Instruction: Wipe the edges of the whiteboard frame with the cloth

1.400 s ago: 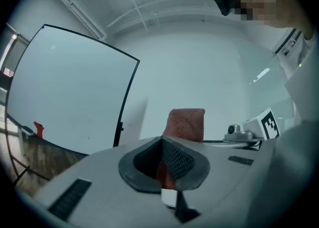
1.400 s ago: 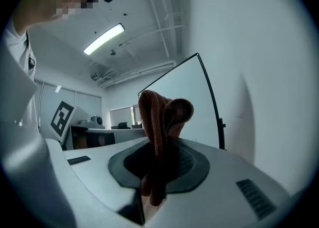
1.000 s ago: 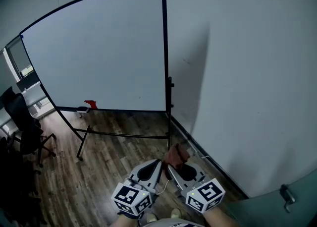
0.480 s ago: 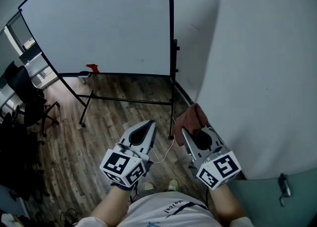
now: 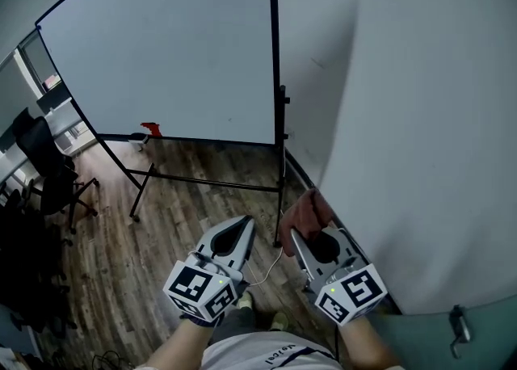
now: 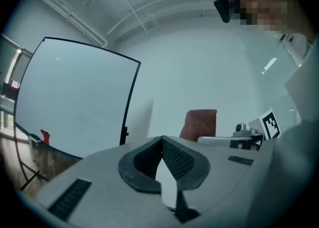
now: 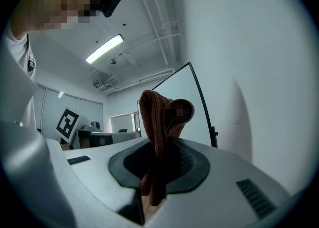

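A whiteboard [image 5: 170, 61] on a black wheeled stand fills the upper left of the head view, its black right frame edge [image 5: 275, 61] close to the wall. My right gripper [image 5: 300, 227] is shut on a folded reddish-brown cloth [image 5: 305, 211], which sticks up between the jaws in the right gripper view as the cloth [image 7: 160, 122]. It hangs low, below and in front of the board's right post. My left gripper [image 5: 241, 227] is beside it, shut with nothing in it; the left gripper view shows the jaws meeting at the left gripper [image 6: 162, 140] and the cloth [image 6: 200, 124] beyond.
A small red object [image 5: 150, 128] sits on the board's bottom tray. Black office chairs [image 5: 44, 174] stand at the left on the wood floor [image 5: 161, 223]. A white wall [image 5: 404, 118] runs close on the right, with a grey door and handle [image 5: 460, 328] at the bottom right.
Over the last second the view has tilted down and nearer the board; both grippers sit higher in frame. In the last half second they have dropped slightly. The cloth stays gripped.
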Motion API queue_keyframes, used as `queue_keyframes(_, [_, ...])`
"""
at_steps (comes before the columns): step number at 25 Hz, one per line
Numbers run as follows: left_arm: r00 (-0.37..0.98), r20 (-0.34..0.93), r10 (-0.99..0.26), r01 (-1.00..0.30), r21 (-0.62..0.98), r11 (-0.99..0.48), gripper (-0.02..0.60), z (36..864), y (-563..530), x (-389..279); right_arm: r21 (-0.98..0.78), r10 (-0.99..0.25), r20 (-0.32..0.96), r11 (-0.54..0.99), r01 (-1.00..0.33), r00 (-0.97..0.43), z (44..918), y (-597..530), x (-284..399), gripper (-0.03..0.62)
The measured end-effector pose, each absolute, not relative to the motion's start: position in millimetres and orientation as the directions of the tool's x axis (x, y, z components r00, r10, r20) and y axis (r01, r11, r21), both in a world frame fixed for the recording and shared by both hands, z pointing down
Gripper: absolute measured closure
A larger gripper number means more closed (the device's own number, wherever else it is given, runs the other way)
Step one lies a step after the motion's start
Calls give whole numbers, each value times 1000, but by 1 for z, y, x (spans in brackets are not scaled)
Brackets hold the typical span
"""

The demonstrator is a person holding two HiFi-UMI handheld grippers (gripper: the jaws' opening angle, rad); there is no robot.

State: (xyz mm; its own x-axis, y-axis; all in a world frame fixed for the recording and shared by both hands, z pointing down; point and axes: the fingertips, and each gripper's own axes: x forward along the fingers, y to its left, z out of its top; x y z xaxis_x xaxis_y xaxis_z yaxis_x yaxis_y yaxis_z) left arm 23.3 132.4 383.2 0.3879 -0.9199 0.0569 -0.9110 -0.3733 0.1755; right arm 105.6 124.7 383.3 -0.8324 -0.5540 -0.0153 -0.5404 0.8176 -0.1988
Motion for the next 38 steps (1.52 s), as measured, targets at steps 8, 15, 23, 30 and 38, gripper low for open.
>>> queue_keyframes(8, [414,27,-910,-900,161,-405,574,379,88,5,-143,-557,-8,822,-551,-830,383,84,78,530])
queue_keyframes(15, [459,3,-888,-879,149,-453,574,376,16,-38,-120,-602,12,792,-599,-798,383,17,31,530])
queue_keyframes(23, [545,5,-838,-831,134,-540,574,376,-64,-83,-103,-675,47,730,-675,-737,391,-61,-26,530])
queue_keyframes(30, [606,13,-796,-785,175,-595,574,400,-114,-95,-56,-754,102,647,-761,-649,429,-112,-40,530])
queue_keyframes(38, [587,51,-808,-798,207,-566,574,438,-161,-95,-60,-762,122,633,-772,-635,483,-169,-41,530])
